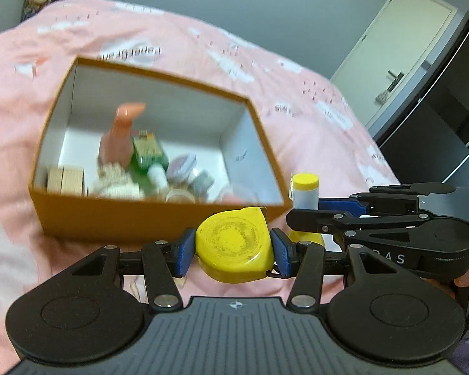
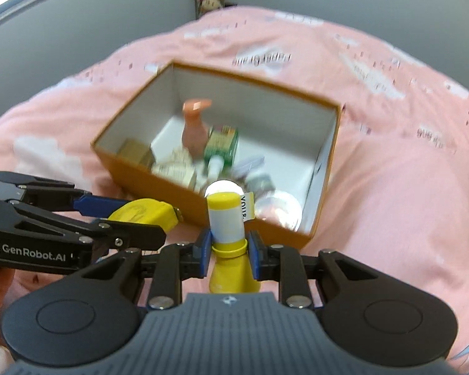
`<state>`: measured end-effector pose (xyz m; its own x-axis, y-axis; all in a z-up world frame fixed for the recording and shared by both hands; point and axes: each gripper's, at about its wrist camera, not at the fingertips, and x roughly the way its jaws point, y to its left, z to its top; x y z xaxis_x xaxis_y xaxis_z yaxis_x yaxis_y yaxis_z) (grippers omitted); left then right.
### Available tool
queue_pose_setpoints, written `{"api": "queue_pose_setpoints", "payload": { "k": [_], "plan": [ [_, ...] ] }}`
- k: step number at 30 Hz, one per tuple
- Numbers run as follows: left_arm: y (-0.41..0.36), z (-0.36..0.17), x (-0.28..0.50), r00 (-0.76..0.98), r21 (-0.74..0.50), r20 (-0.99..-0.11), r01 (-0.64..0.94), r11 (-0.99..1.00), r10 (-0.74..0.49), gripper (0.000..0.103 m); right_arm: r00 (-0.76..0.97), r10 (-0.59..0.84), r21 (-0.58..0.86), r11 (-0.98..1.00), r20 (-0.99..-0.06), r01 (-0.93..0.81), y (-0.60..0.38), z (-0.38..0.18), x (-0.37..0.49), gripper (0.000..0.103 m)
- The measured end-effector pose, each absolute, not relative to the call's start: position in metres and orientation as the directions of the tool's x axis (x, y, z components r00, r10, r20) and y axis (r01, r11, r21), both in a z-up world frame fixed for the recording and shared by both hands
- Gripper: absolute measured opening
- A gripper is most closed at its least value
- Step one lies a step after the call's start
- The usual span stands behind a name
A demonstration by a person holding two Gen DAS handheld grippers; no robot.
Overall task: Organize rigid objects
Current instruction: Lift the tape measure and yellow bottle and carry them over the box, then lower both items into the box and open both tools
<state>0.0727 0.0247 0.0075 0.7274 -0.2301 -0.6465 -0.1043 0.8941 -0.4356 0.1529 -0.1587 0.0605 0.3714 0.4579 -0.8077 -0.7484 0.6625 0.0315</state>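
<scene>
While L gripper (image 1: 233, 247) clamps tape measure (image 1: 234, 245), R gripper (image 2: 228, 247) clamps bottle (image 2: 228, 218).

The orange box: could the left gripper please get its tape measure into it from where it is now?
Probably yes. The left gripper holds the tape measure just short of the orange box, whose top is open, with free floor at its right end.

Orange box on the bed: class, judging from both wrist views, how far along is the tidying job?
Done: the orange box already holds a pink pump bottle, a green bottle and tape rolls. In hand: the left gripper clamps a yellow tape measure; the right gripper clamps a yellow-capped bottle. Left: both still need to go into the box.
</scene>
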Motion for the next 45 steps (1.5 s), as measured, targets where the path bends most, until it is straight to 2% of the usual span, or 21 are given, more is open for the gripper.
{"api": "queue_pose_setpoints", "payload": {
  "k": [10, 17, 21, 31, 45],
  "plan": [
    [0.043, 0.029, 0.115, 0.776, -0.429, -0.594, -0.085, 0.899, -0.210, 0.058, 0.441, 0.488, 0.007, 0.676, -0.753, -0.736, -0.135, 0.081, 0.193, 0.024],
    [0.083, 0.010, 0.151, 0.763, -0.539, -0.585, -0.112, 0.835, -0.275, 0.058, 0.421, 0.458, 0.040, 0.712, -0.783, -0.701, -0.118, 0.061, 0.241, 0.024],
    [0.094, 0.001, 0.167, 0.750, -0.533, -0.608, -0.142, 0.834, -0.260, 0.058, 0.414, 0.441, 0.024, 0.706, -0.797, -0.707, -0.104, 0.046, 0.258, 0.024],
    [0.096, -0.019, 0.199, 0.732, -0.534, -0.628, -0.158, 0.830, -0.264, 0.058, 0.434, 0.269, -0.177, 0.640, -0.860, -0.748, -0.067, -0.017, 0.285, 0.024],
    [0.096, -0.048, 0.231, 0.672, -0.508, -0.702, -0.239, 0.827, -0.237, 0.058, 0.418, 0.214, -0.234, 0.572, -0.883, -0.786, -0.050, -0.055, 0.297, 0.024]
  ]
}}
